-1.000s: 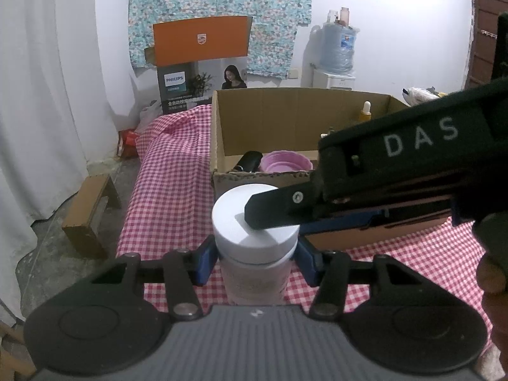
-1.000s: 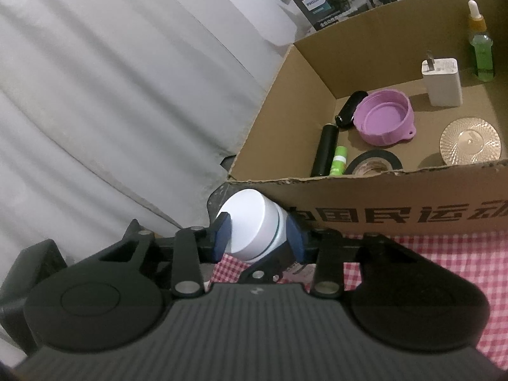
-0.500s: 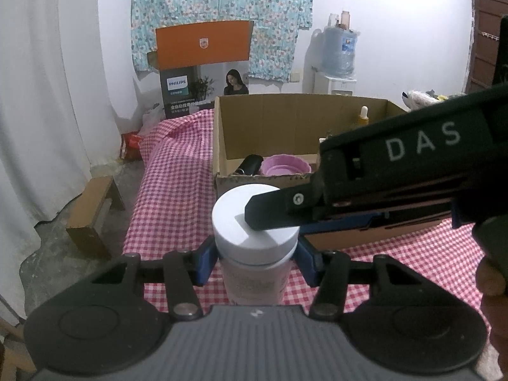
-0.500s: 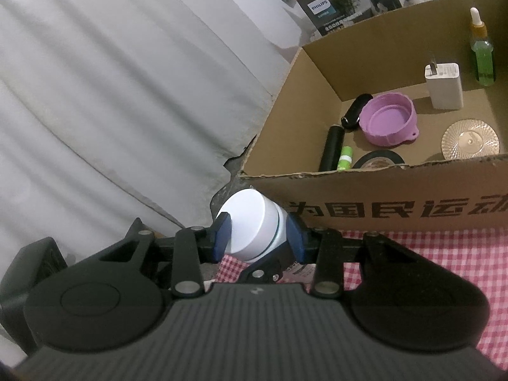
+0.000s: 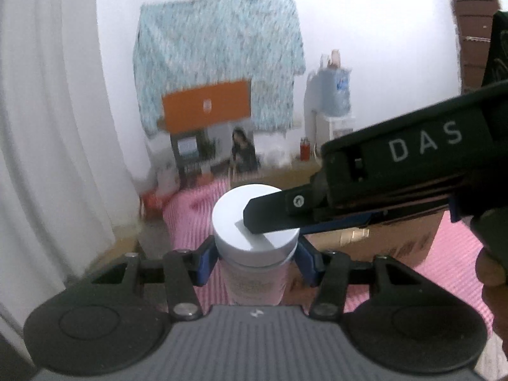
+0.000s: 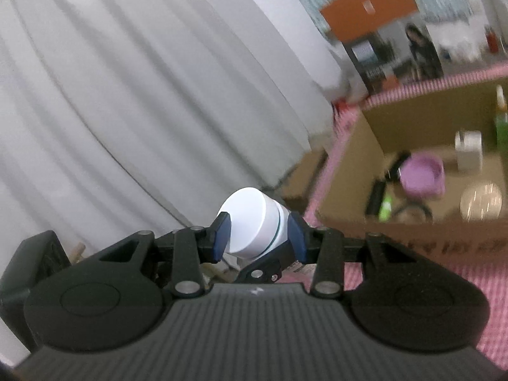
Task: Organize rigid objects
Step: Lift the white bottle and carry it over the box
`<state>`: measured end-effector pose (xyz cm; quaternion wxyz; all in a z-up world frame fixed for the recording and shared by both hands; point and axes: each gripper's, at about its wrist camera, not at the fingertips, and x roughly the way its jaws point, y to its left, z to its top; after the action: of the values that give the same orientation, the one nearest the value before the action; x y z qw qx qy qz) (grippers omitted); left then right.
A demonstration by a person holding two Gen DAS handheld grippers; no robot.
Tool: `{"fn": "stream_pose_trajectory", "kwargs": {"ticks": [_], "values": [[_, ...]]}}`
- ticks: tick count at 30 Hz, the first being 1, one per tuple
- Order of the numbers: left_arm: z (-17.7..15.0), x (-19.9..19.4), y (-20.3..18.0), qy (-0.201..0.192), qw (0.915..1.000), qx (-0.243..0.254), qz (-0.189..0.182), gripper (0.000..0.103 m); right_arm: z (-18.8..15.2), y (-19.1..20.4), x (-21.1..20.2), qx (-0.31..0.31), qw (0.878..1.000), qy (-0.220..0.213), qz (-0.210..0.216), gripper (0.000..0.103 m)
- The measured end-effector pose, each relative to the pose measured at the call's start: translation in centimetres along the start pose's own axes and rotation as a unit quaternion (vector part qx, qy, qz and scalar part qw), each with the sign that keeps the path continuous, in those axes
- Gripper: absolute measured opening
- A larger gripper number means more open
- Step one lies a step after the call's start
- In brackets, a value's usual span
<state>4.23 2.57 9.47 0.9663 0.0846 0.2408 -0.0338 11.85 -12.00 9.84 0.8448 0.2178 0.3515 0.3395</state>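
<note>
A white-lidded jar (image 5: 255, 238) is held by both grippers. My left gripper (image 5: 255, 260) is shut on the jar's body just below the lid. My right gripper (image 6: 258, 236) is shut on the jar's lid (image 6: 250, 222) from the side; its black finger crosses the lid top in the left wrist view (image 5: 270, 216). The jar is lifted above the pink checked cloth (image 5: 460, 254). The open cardboard box (image 6: 412, 231) lies to the right, holding a purple bowl (image 6: 420, 174), a white charger (image 6: 468, 155), a green dropper bottle (image 6: 501, 127) and other small items.
A white curtain (image 6: 127, 95) hangs at the left. An orange and black Philips box (image 5: 206, 127) stands at the back wall under a floral cloth. A water dispenser (image 5: 330, 101) stands at the back right. Both views are blurred by motion.
Both grippers have risen together with the jar and tilted upward, so the box has dropped lower and moved right in both views. The grip on the jar is unchanged.
</note>
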Motion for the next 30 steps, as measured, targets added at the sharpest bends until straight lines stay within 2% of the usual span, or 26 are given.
{"fn": "stream_pose_trajectory", "kwargs": {"ticks": [4, 10, 15, 21, 25, 30], "values": [[3.7, 0.1, -1.3, -0.032, 0.9992, 0.015, -0.017, 0.054, 3.1, 0.6, -2.7, -0.021, 0.999, -0.033, -0.005, 0.041], [8.6, 4.7, -4.6, -0.045, 0.9942, 0.017, -0.097, 0.054, 8.4, -2.2, -6.4, -0.031, 0.996, -0.065, -0.06, 0.042], [10.4, 11.0, -8.4, 0.001, 0.9869, 0.026, -0.159, 0.054, 11.6, -8.1, -7.7, 0.011, 0.992, -0.05, -0.113, 0.042], [10.0, 18.0, -11.7, 0.084, 0.9744, 0.025, -0.207, 0.054, 12.2, -15.9, -7.1, 0.076, 0.985, -0.018, -0.155, 0.042], [8.4, 20.5, -13.0, 0.128, 0.9685, 0.033, -0.211, 0.054, 10.2, -19.6, -6.0, 0.1, 0.981, 0.0, -0.167, 0.042], [7.5, 22.9, -13.3, 0.162, 0.9621, 0.031, -0.217, 0.054, 9.0, -22.4, -4.4, 0.113, 0.978, 0.021, -0.176, 0.043]]}}
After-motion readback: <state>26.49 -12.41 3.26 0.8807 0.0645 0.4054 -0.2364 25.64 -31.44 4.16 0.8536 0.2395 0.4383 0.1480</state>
